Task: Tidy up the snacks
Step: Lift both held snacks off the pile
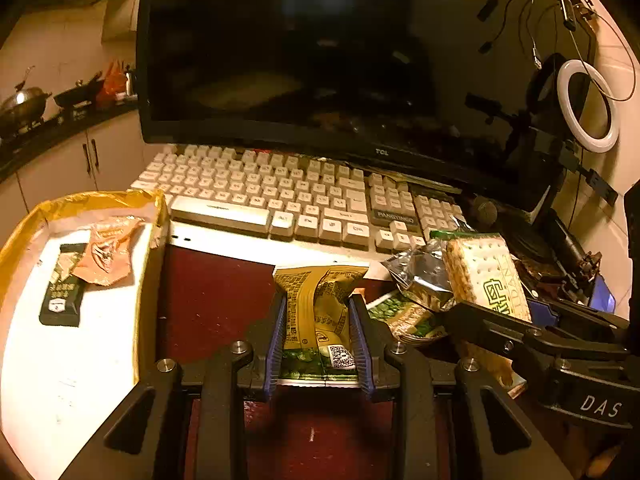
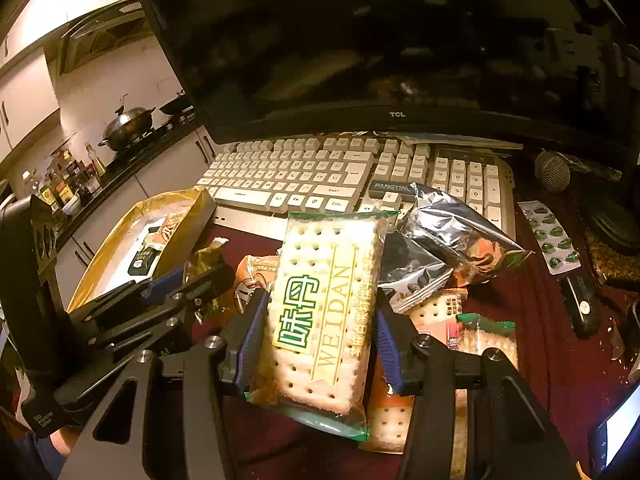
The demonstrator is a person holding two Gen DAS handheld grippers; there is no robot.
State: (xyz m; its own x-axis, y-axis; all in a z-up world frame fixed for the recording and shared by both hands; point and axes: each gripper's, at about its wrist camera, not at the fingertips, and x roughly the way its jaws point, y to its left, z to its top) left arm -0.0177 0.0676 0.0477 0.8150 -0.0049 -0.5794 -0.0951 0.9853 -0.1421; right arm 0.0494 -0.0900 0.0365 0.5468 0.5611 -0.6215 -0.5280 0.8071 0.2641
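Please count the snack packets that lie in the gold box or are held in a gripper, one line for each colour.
Dark packet, in gold box: 1
Orange packet, in the box: 1
Yellow-green packet, in left hand-held gripper: 1
White cracker packet, in right hand-held gripper: 1
Total: 4

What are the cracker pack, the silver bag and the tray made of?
Cracker pack: clear glossy plastic film, since the crackers show through it. Silver bag: looks like metallised foil film, crinkled with mirror-like glints. Tray: probably cardboard, with a matte white floor and shiny gold rim that is bent and torn at one corner.
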